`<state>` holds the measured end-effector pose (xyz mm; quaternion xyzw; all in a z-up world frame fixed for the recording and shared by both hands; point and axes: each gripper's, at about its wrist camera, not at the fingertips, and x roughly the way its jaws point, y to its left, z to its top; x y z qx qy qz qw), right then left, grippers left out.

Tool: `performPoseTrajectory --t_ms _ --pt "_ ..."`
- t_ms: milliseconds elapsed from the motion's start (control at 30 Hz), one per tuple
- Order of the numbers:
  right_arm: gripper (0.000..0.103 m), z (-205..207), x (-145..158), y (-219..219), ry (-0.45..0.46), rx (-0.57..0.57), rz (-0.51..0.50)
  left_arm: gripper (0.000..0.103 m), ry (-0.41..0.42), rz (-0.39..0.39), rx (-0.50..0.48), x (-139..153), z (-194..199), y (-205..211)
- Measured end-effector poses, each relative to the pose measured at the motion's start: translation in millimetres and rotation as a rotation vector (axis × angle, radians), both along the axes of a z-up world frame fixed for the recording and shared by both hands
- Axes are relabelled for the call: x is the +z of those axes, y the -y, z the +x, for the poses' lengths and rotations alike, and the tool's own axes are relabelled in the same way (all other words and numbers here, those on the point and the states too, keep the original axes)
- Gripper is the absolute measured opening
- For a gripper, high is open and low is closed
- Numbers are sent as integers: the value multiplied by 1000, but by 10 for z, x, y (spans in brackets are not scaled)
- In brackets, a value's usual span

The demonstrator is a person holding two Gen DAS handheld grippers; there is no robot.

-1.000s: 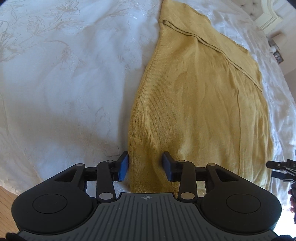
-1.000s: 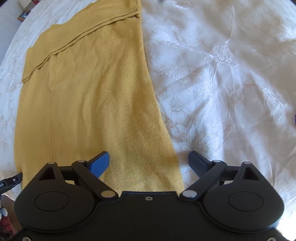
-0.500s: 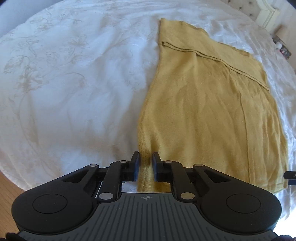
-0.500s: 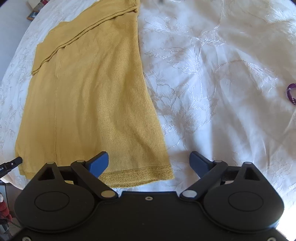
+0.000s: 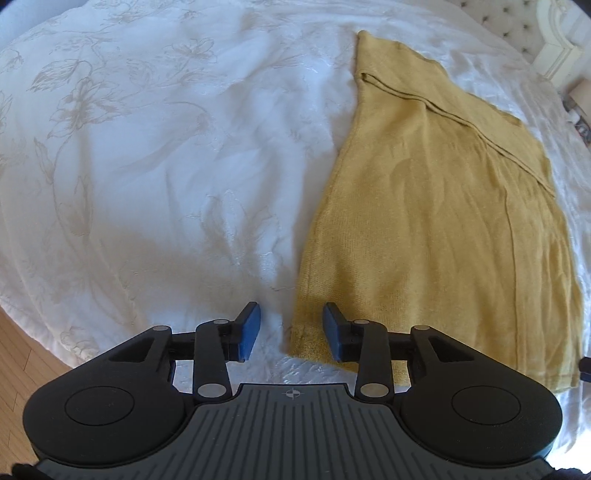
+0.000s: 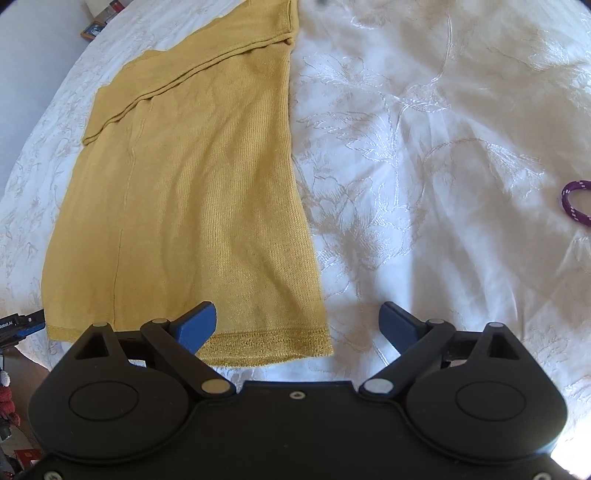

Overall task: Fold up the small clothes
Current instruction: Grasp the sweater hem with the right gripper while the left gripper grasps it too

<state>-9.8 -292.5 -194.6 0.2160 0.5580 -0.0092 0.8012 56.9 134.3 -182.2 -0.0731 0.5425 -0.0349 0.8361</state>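
Observation:
A mustard-yellow knit garment (image 5: 436, 206) lies flat on the white bedspread, its ribbed hem nearest me. It also shows in the right wrist view (image 6: 192, 192). My left gripper (image 5: 291, 332) is open and empty, its blue pads straddling the hem's near left corner. My right gripper (image 6: 299, 325) is wide open and empty over the hem's near right corner; its left pad (image 6: 195, 325) lies over the fabric.
The white embroidered bedspread (image 5: 147, 155) covers the bed. Wood floor (image 5: 22, 362) shows past the near left edge. A purple rope loop (image 6: 574, 201) lies at the right. A tufted headboard (image 5: 535, 33) stands at the far right. The other gripper's tip (image 6: 22, 321) shows at the left.
My left gripper was shut on the hem corner half a second ago and is now open, with the hem lying on the bed. Both grippers have drawn back toward the hem.

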Motion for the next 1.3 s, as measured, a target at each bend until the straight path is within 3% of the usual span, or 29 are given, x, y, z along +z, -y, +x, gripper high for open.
performPoseTrajectory --t_ms 167,467,700,933,1167,1300 --pt "99 -33 -41 -17 25 19 23 42 1 41 -81 -96 40 171" --pt "103 145 -197 -165 5 30 24 48 -14 26 -121 -188 127 181" --pt "103 202 -241 -272 6 35 -15 53 4 5 -91 -187 81 175" --pt "103 219 -265 -477 -4 119 -114 54 22 -16 -71 -162 27 149" --pt "103 379 -260 -488 -92 103 -80 54 35 -23 -71 -153 -12 142" --pt "103 441 -232 -472 -97 83 -63 54 46 -14 -78 -146 -29 172"
